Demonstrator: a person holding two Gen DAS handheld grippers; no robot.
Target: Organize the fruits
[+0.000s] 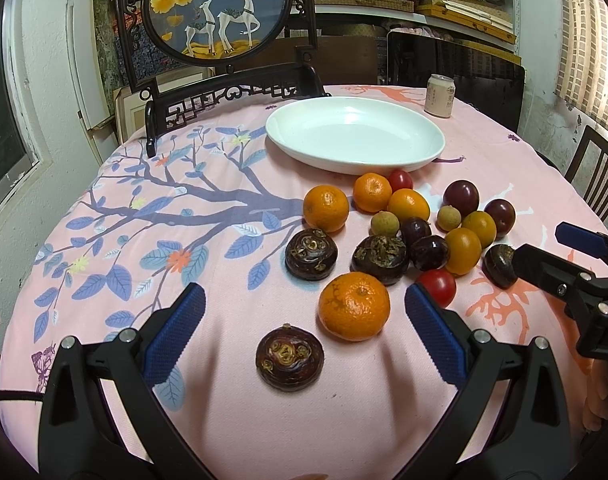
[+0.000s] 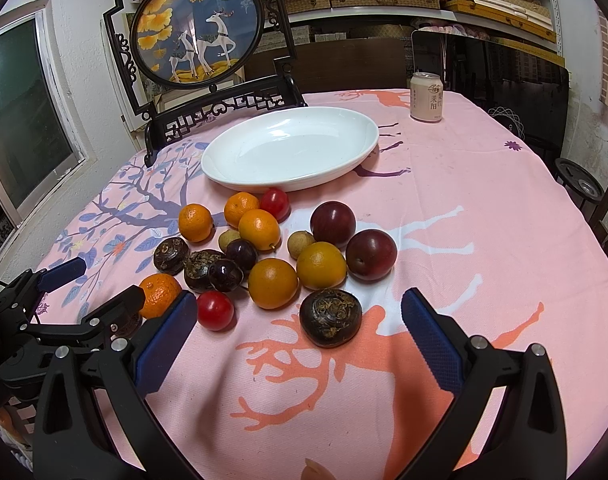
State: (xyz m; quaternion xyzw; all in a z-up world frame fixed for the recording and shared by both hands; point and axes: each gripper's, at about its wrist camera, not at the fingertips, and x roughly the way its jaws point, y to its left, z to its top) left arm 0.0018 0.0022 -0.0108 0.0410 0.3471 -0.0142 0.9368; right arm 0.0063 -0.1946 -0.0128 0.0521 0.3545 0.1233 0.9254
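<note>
While the white plate [image 1: 354, 136] lies bare, all fruit [image 2: 272, 252] is left on the tablecloth; left gripper [image 1: 304, 320] and right gripper [image 2: 298, 324] are held wide apart, nothing grasped.

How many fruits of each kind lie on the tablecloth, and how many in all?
Orange citrus fruits: 6
Dark water chestnuts: 4
Purple plums: 4
Red cherry tomatoes: 2
Tan longans: 2
Total: 18

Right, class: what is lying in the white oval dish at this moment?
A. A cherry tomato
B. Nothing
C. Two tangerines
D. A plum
B: the white oval dish shows only bare glaze inside, while the tangerines, plums and cherry tomatoes all lie on the pink tablecloth in front of it.
</note>
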